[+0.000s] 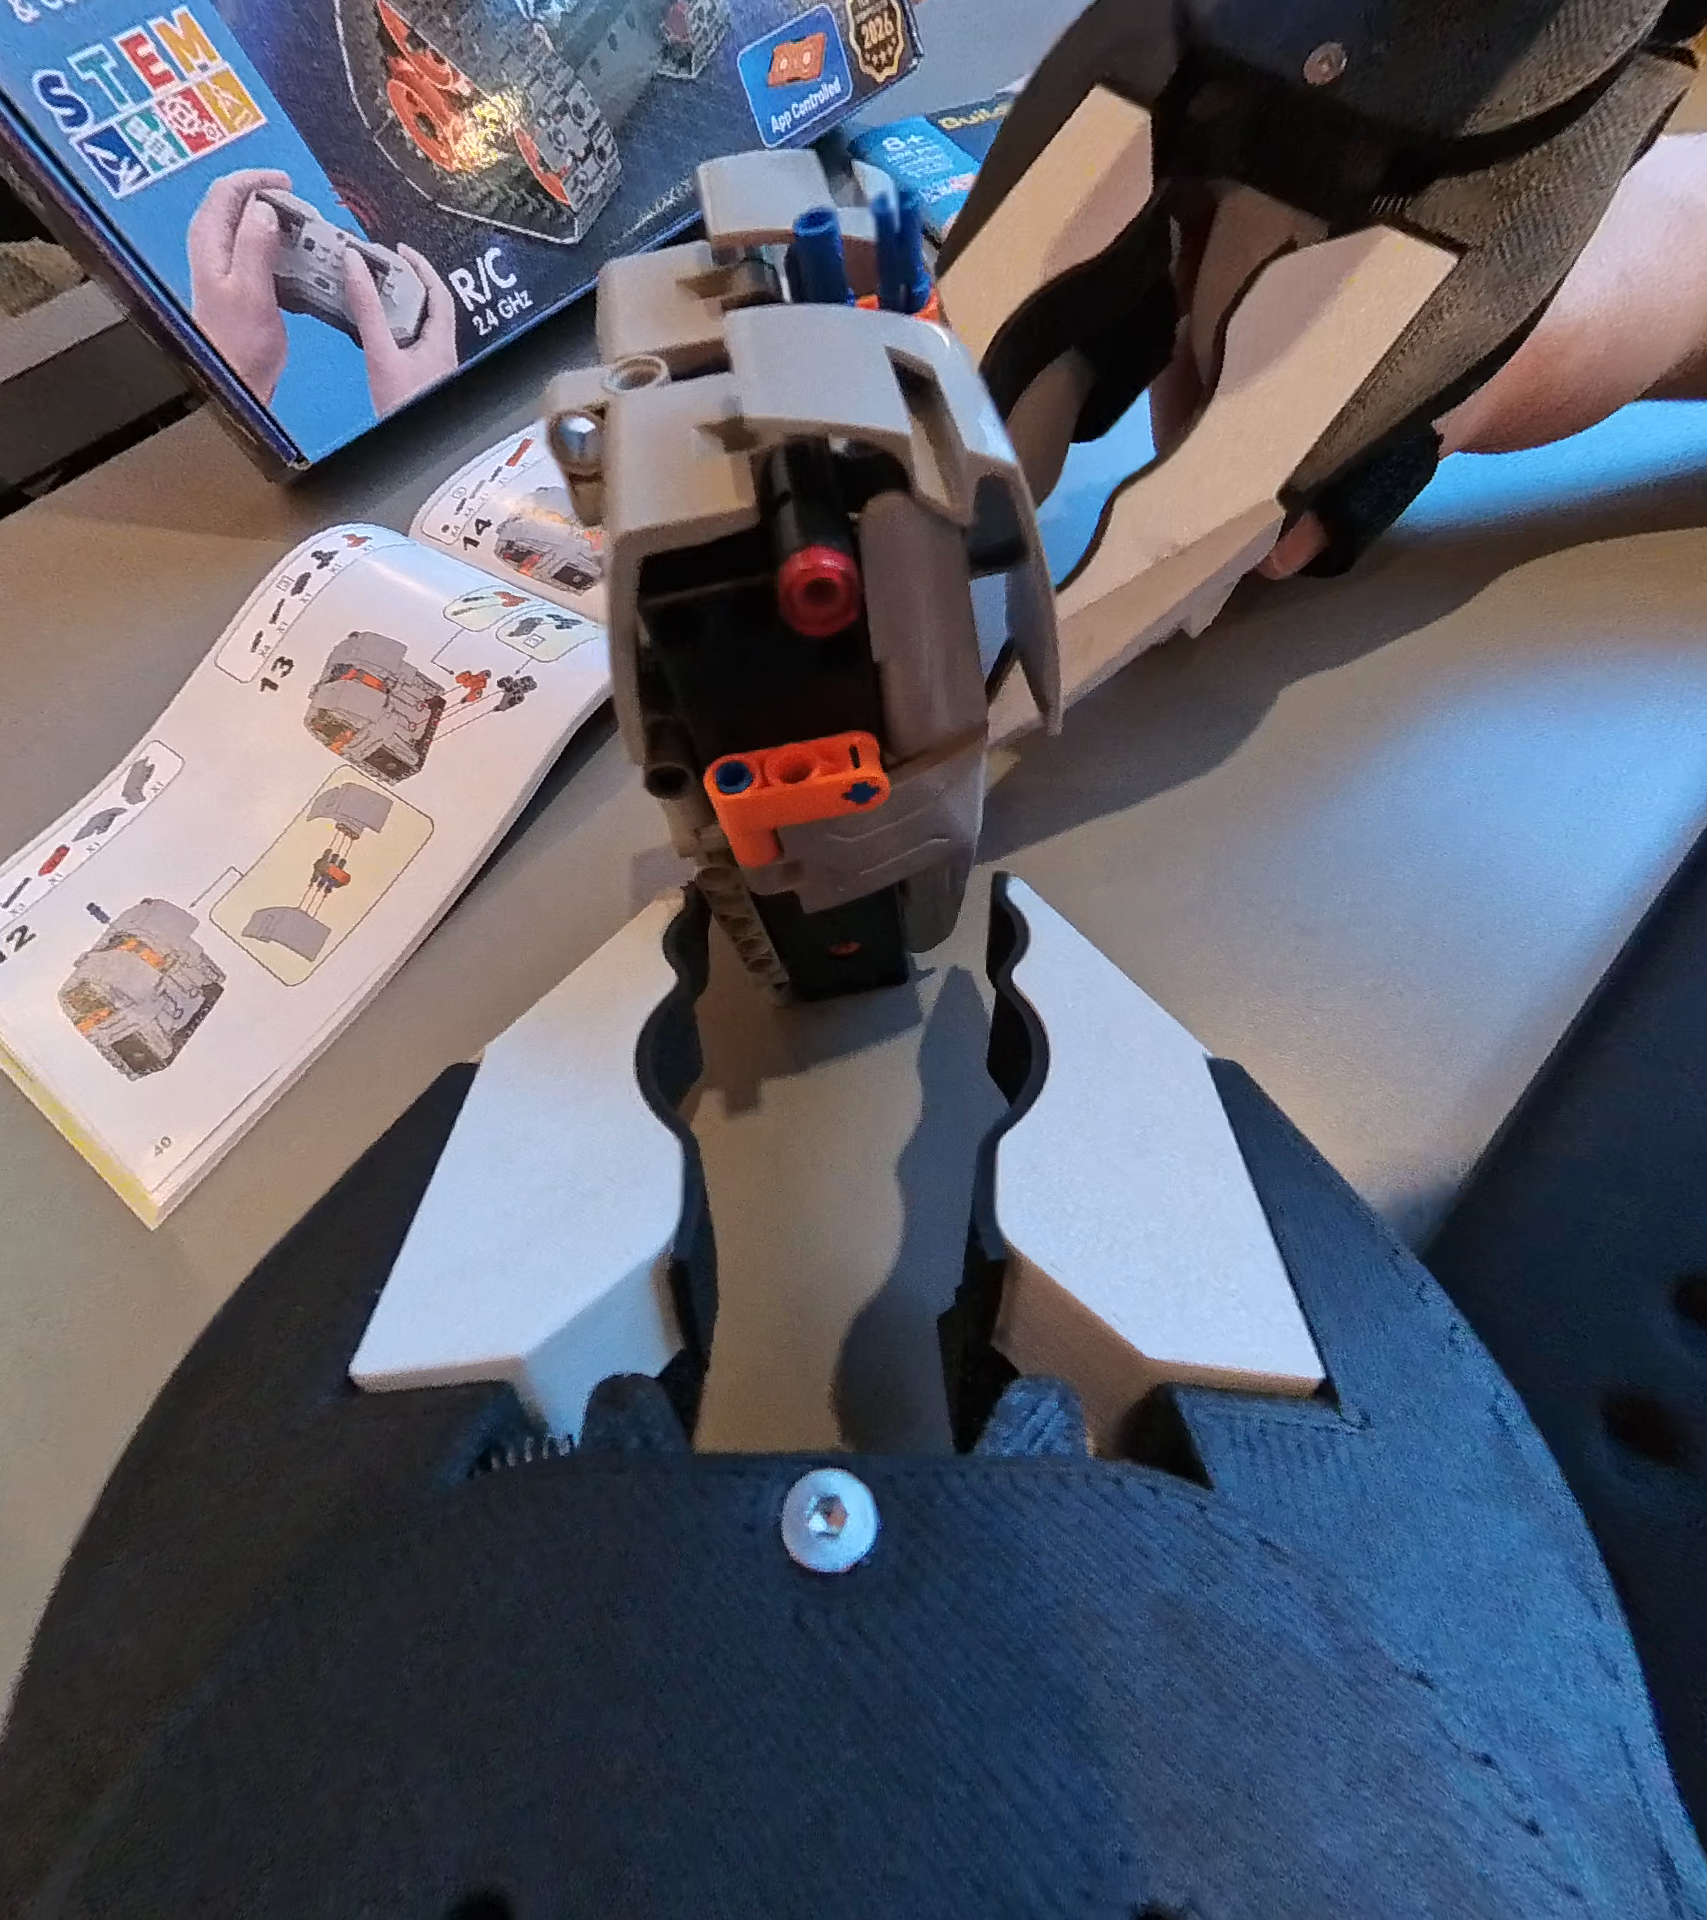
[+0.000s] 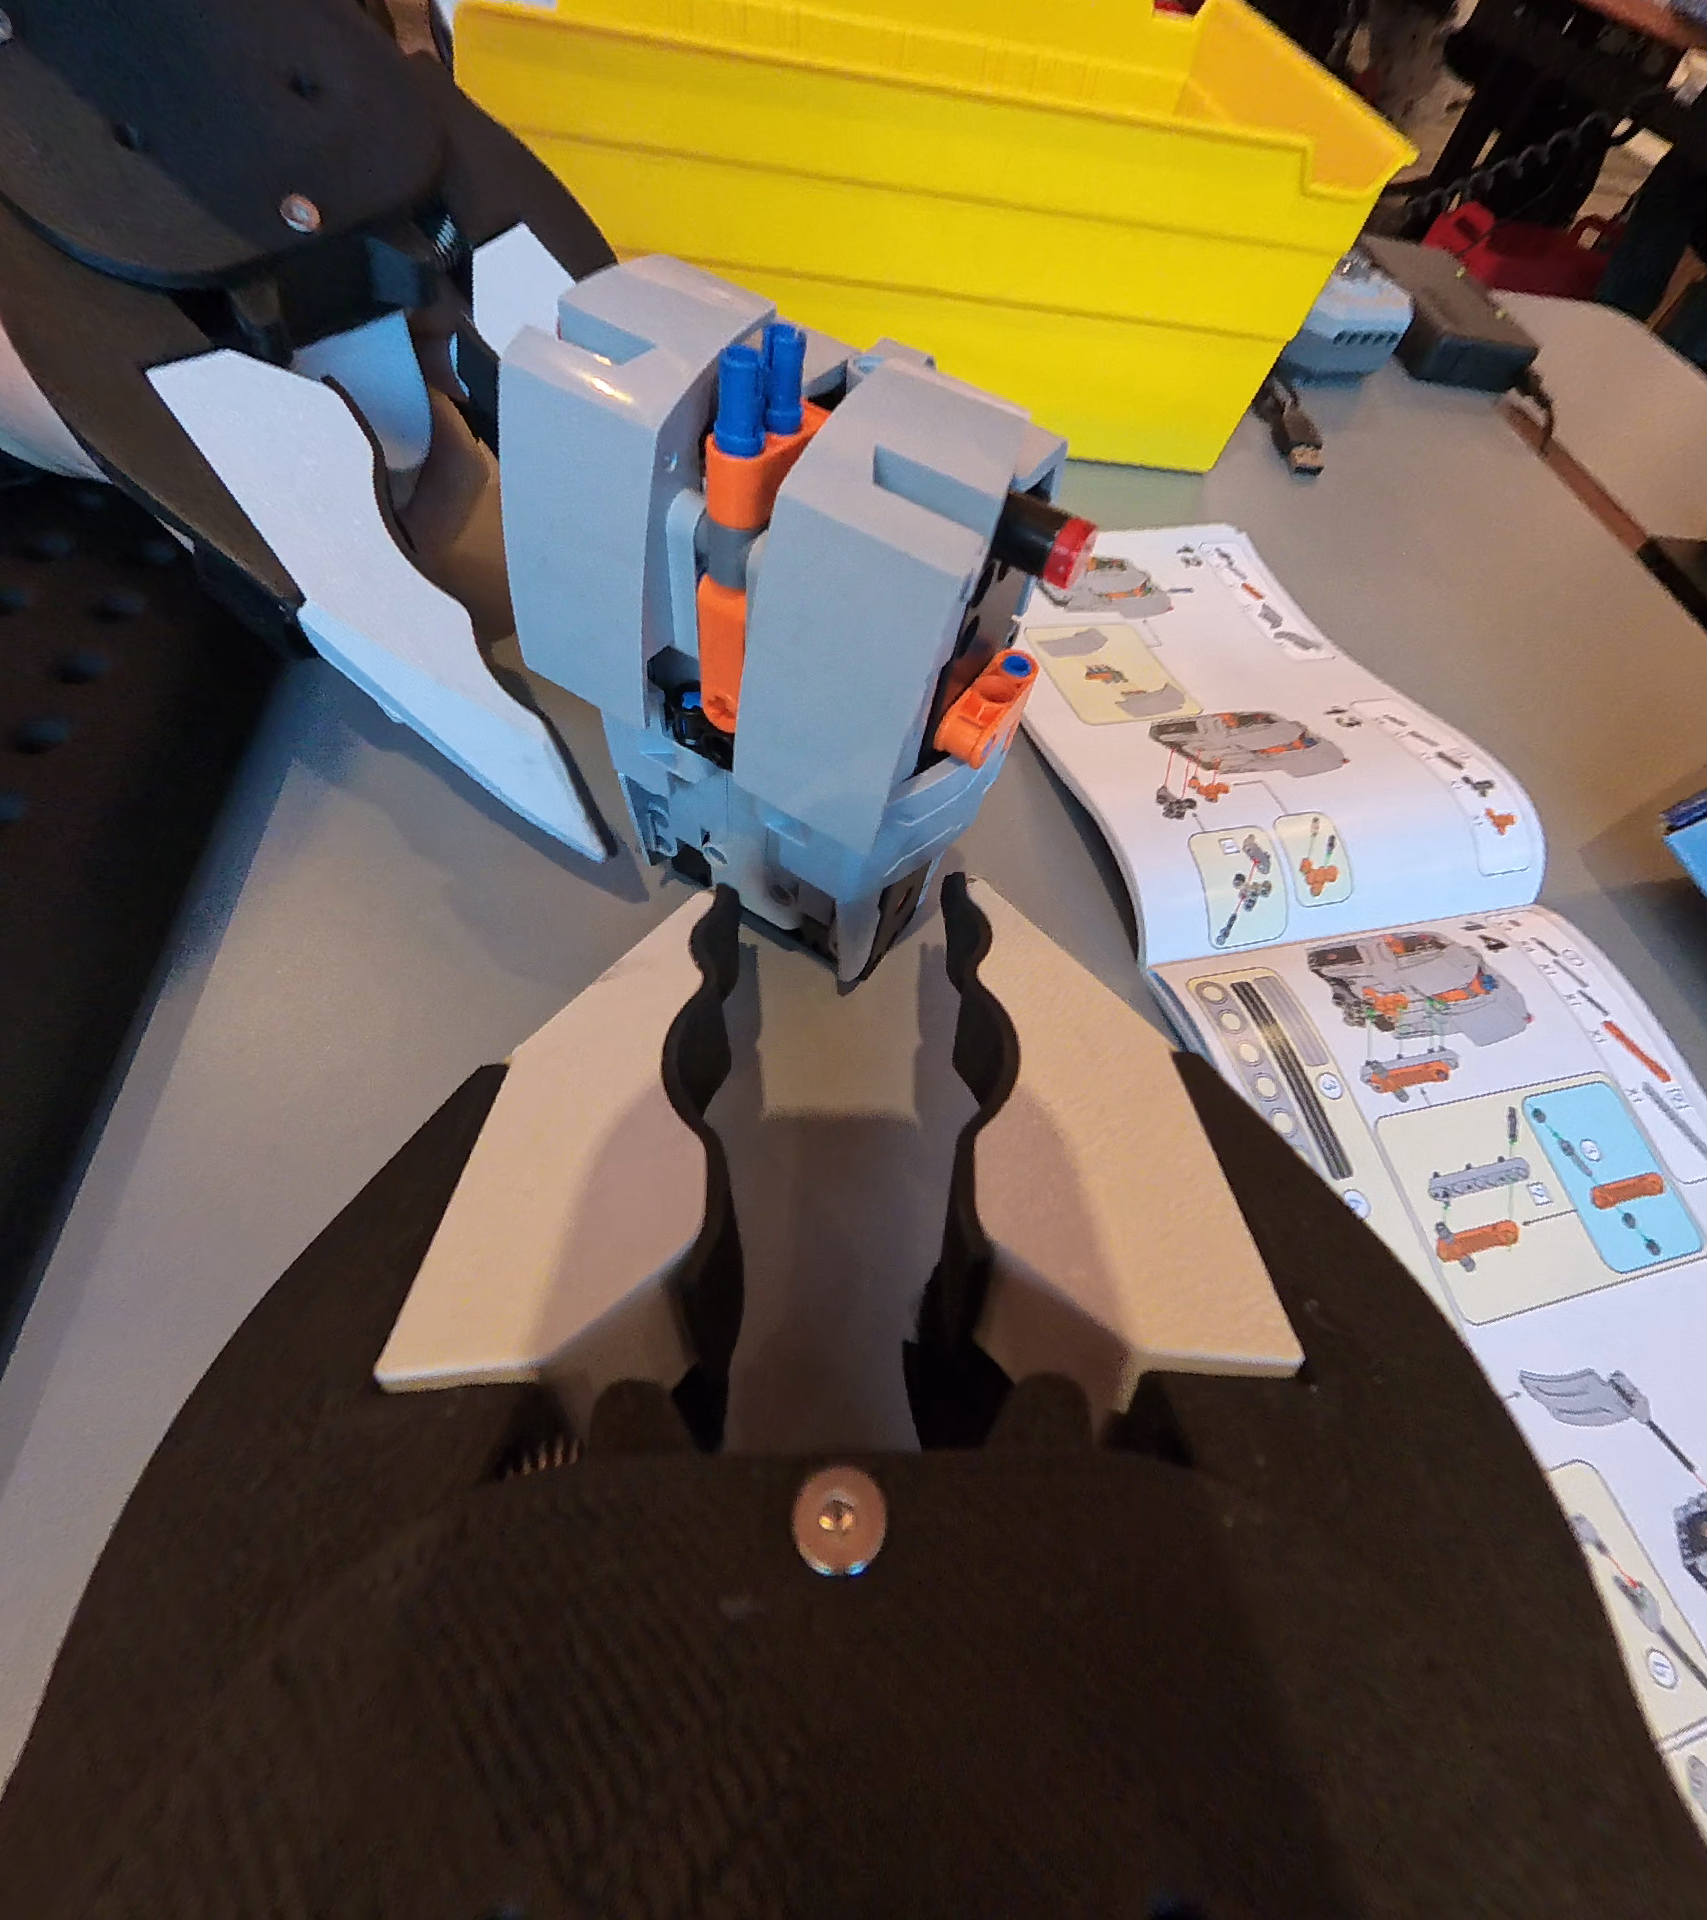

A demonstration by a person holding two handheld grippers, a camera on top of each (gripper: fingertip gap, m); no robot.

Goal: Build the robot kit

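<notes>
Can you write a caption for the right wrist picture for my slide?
Open right gripper at the base of an upright grey, orange and blue brick-built model, beside an open instruction booklet and yellow plastic bin.

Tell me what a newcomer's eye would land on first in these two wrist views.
First, the grey brick-built model standing on end mid-table, with orange, blue and red pins showing, and both open grippers closing in on it: the left gripper and the right gripper each have their fingertips around its base. Next, the open instruction booklet lying beside it, and the bright yellow bin behind.
</notes>
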